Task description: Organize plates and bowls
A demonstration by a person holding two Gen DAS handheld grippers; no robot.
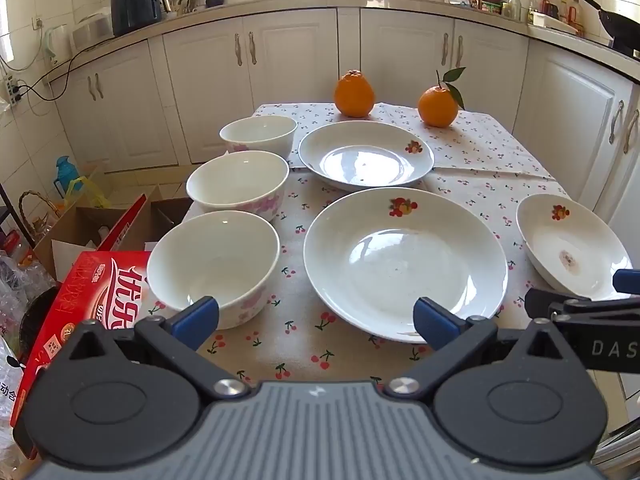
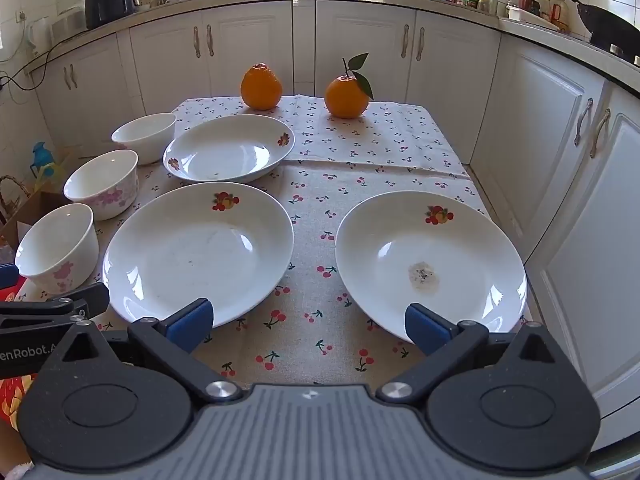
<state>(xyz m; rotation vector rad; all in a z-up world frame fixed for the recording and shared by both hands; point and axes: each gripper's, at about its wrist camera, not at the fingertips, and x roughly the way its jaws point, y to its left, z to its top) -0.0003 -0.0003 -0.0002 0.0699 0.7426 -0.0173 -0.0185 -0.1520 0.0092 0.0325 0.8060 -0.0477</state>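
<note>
A cherry-print table (image 2: pixel 320 208) carries three white bowls with pink flowers and three white plates with fruit motifs, all set apart rather than stacked. The bowls line the left edge: near bowl (image 1: pixel 214 266), middle bowl (image 1: pixel 238 184), far bowl (image 1: pixel 259 134). The near plate (image 1: pixel 404 264) sits just right of the near bowl, the far plate (image 1: pixel 366 154) behind it, and the stained plate (image 2: pixel 430 264), with a brownish mark at its centre, lies to the right, cut off at the frame edge in the left wrist view. Two oranges stand at the far end, one plain (image 2: pixel 261 86) and one with leaves (image 2: pixel 346 96). The left gripper (image 1: pixel 316 320) and the right gripper (image 2: pixel 310 326) hover over the near edge, fingers spread wide and empty; each gripper's body hides the table's front edge. A blue fingertip of the right gripper pokes into the left view, overlapping the stained plate's rim. A red carton (image 1: pixel 80 320) beside the table is partly hidden, its print hard to read
</note>
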